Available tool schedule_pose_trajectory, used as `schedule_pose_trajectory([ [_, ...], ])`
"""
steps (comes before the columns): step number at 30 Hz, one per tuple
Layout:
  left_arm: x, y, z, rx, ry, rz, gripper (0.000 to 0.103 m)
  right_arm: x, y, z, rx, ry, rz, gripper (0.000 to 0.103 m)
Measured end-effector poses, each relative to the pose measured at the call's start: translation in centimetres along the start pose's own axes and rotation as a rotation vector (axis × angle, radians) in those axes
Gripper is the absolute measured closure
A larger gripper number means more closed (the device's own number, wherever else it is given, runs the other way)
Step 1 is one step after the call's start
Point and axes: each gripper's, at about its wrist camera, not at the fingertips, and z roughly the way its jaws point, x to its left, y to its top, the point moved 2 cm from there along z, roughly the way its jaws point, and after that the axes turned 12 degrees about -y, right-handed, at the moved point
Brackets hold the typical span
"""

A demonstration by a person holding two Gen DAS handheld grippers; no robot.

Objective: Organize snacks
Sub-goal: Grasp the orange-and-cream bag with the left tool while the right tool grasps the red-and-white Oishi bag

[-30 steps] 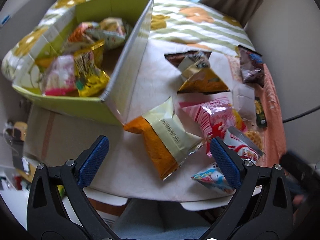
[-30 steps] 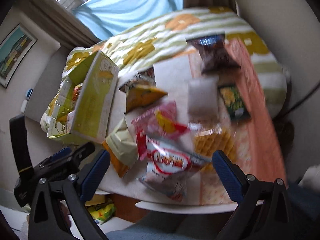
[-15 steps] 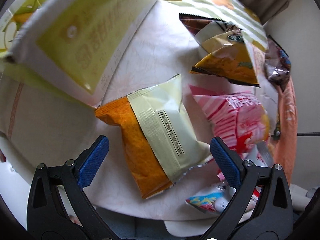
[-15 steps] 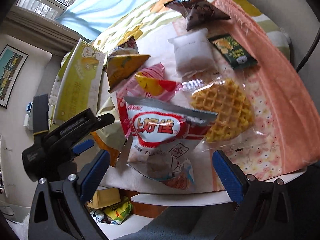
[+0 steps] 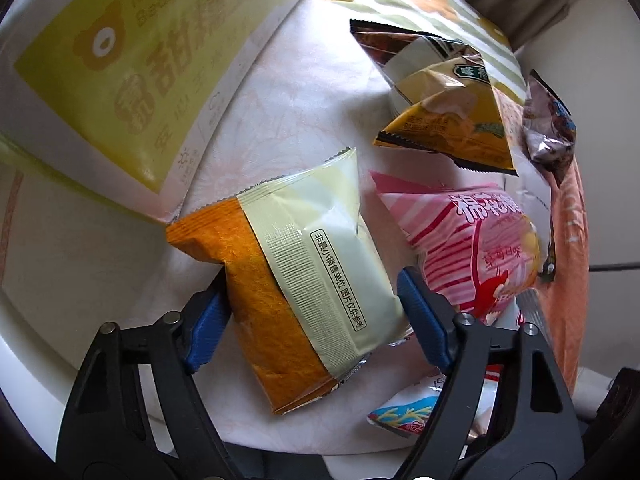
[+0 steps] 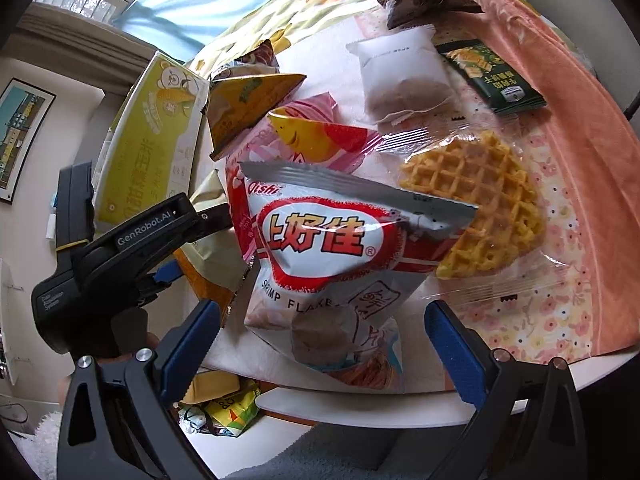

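In the left wrist view my left gripper (image 5: 316, 312) straddles an orange and cream snack packet (image 5: 296, 276) lying on the table; both blue pads touch its sides. A pink striped bag (image 5: 476, 248) lies to its right. In the right wrist view my right gripper (image 6: 320, 340) is open around the lower end of a red and white shrimp-flakes bag (image 6: 328, 252), its pads apart from it. The left gripper's body (image 6: 120, 248) shows at the left there. The yellow-green snack box (image 5: 120, 60) stands at the left.
A yellow triangular packet (image 5: 452, 132), a dark foil packet (image 5: 548, 132), a wrapped waffle (image 6: 480, 196), a white packet (image 6: 400, 72) and a dark green packet (image 6: 496, 76) lie on the table. The table's front edge (image 6: 360, 404) is close. Snack packets (image 6: 224, 404) lie below it.
My left gripper has moved down onto the orange and cream packet and its jaws have narrowed onto its sides. My right gripper has moved closer to the shrimp-flakes bag.
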Motion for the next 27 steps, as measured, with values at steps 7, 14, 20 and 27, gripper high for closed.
schedule_pose_trajectory([
  [7,0.1,-0.3,-0.4,0.013,-0.016,0.036,0.035,0.1,-0.1,0.7,0.002,-0.008,-0.01,0.003],
  [14,0.4,-1.8,-1.2,0.027,-0.023,0.078,0.036,-0.2,0.3,1.9,0.014,0.007,0.0,0.016],
  [20,0.6,-3.0,-1.9,0.039,-0.015,0.098,0.037,0.1,0.5,2.1,0.013,0.022,-0.006,0.032],
  [27,0.7,-3.9,-3.0,0.053,-0.007,0.109,0.038,0.6,0.4,1.6,0.008,0.02,-0.025,0.04],
])
